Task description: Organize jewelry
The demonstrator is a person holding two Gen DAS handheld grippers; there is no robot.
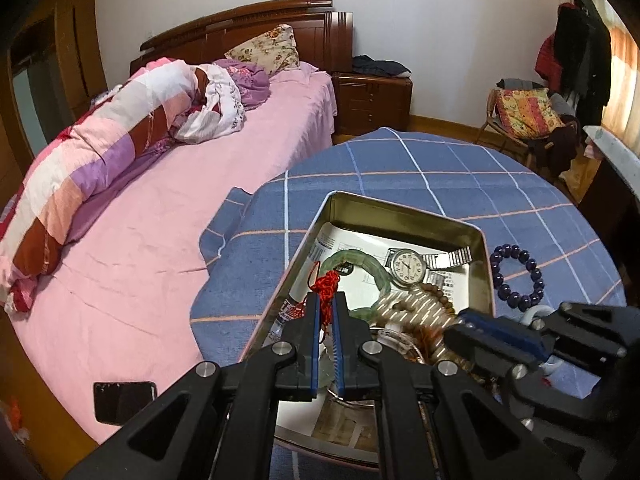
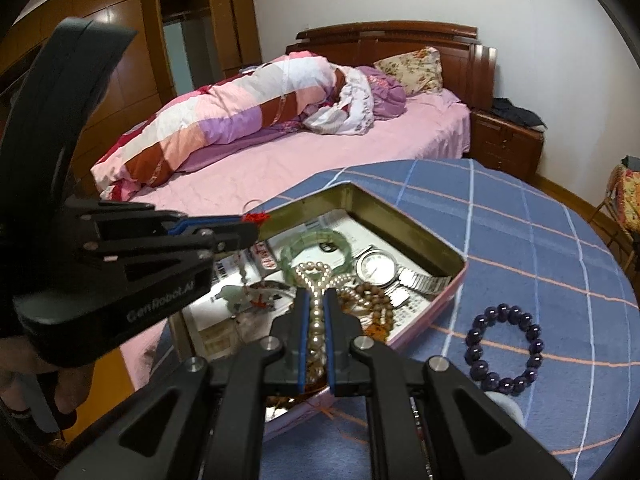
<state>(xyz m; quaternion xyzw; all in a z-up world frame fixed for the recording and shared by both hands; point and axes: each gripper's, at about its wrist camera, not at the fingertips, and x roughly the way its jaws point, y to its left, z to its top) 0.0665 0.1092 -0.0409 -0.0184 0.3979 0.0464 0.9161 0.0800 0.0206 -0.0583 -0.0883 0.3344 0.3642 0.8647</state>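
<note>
An open metal tin [image 1: 400, 208] [image 2: 404, 220] stands on the blue checked tablecloth [image 1: 400, 160]. In it lie a silver watch [image 1: 408, 266] [image 2: 378, 268], a green bangle [image 1: 360, 260] [image 2: 316, 240] and brown wooden beads [image 2: 372, 296]. My left gripper [image 1: 326, 300] [image 2: 250, 228] is shut on a red knotted cord [image 1: 326, 284] [image 2: 256, 218] above the tin's left side; a pale pendant [image 2: 230, 294] hangs below it. My right gripper [image 2: 317, 294] [image 1: 466, 316] is shut on a pearl necklace [image 2: 314, 272] over the tin's near end. A purple bead bracelet [image 1: 518, 276] [image 2: 504, 352] lies on the cloth to the right of the tin.
A pink bed [image 1: 160, 220] with a rolled quilt runs along the table's left side, and a black phone [image 1: 124, 400] lies on its near edge. A white round object [image 2: 506, 402] sits near the purple bracelet. A chair with cushions [image 1: 524, 114] stands at the far right.
</note>
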